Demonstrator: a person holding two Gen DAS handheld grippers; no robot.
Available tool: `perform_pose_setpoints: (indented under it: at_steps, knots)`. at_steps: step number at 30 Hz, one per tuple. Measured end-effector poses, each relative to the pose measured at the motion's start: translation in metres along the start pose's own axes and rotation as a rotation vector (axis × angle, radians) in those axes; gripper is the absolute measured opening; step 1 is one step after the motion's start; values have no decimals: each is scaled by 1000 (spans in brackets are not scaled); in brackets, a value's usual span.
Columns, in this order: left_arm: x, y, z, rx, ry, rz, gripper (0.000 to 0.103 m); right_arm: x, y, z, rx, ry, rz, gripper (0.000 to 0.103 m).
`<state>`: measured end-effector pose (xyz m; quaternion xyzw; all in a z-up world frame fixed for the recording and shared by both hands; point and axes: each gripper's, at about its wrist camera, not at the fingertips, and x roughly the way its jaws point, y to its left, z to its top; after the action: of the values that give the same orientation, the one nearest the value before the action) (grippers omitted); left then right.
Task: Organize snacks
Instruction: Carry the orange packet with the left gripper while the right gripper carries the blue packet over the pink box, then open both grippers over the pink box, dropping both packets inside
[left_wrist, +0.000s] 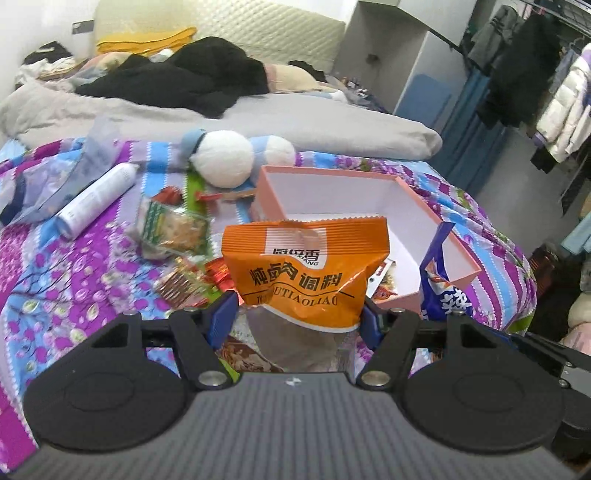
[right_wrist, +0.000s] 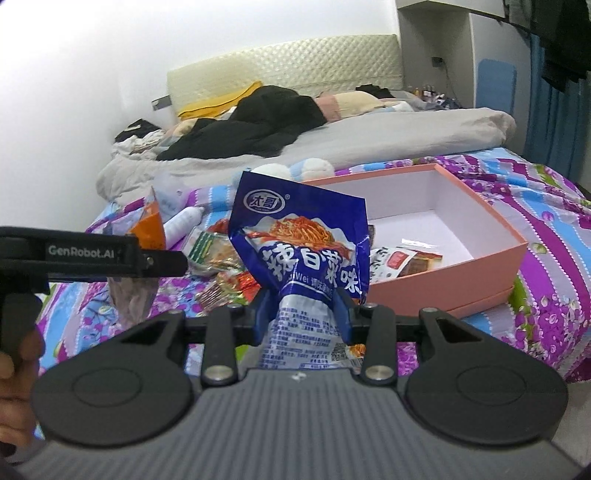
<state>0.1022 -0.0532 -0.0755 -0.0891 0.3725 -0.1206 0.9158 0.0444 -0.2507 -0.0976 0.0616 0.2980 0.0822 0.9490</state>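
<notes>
My left gripper (left_wrist: 299, 314) is shut on an orange seasoning packet (left_wrist: 306, 266) and holds it up in front of the open pink box (left_wrist: 424, 206) on the bed. My right gripper (right_wrist: 304, 310) is shut on a blue snack packet (right_wrist: 303, 251), held upright left of the pink box (right_wrist: 480, 266). The blue packet also shows in the left wrist view (left_wrist: 441, 284), and the orange packet in the right wrist view (right_wrist: 149, 229). The box holds a few small snack packs (right_wrist: 402, 260). Several loose snack packs (left_wrist: 173, 229) lie on the flowered bedsheet left of the box.
A white spray can (left_wrist: 96, 199) lies at the left. A white and blue plush toy (left_wrist: 229, 158) sits behind the box. A grey duvet (left_wrist: 295, 122) and dark clothes (left_wrist: 184, 77) cover the far bed. Hanging clothes (left_wrist: 535, 85) are at the right.
</notes>
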Motion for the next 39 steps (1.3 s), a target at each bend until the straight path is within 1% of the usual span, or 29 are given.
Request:
perform_pose_setpoints:
  at_steps: [5, 11, 18, 22, 30, 32, 33, 36, 38, 39]
  knots:
    - [26, -17, 22, 30, 7, -27, 72, 11, -17, 14, 16, -10, -13, 40]
    - [69, -36, 50, 53, 29, -47, 72, 33, -43, 36, 26, -17, -35, 40]
    - [130, -58, 79, 89, 63, -73, 72, 71, -76, 60, 44, -8, -69, 40]
    - [163, -67, 91, 107, 84, -83, 72, 95, -91, 67, 50, 10, -76, 40]
    - [221, -68, 103, 130, 130, -66, 72, 143, -113, 68, 60, 62, -90, 40]
    - [230, -66, 103, 131, 142, -62, 72, 154, -118, 65, 81, 79, -90, 40]
    - [234, -65, 103, 130, 147, -59, 72, 157, -120, 65, 88, 84, -89, 39]
    - [241, -60, 102, 125, 161, -56, 72, 163, -123, 62, 97, 88, -94, 39]
    - [244, -58, 101, 116, 173, -66, 73, 164, -124, 62, 102, 95, -86, 39]
    - [246, -57, 101, 110, 181, -68, 76, 166, -125, 62, 104, 98, -82, 40]
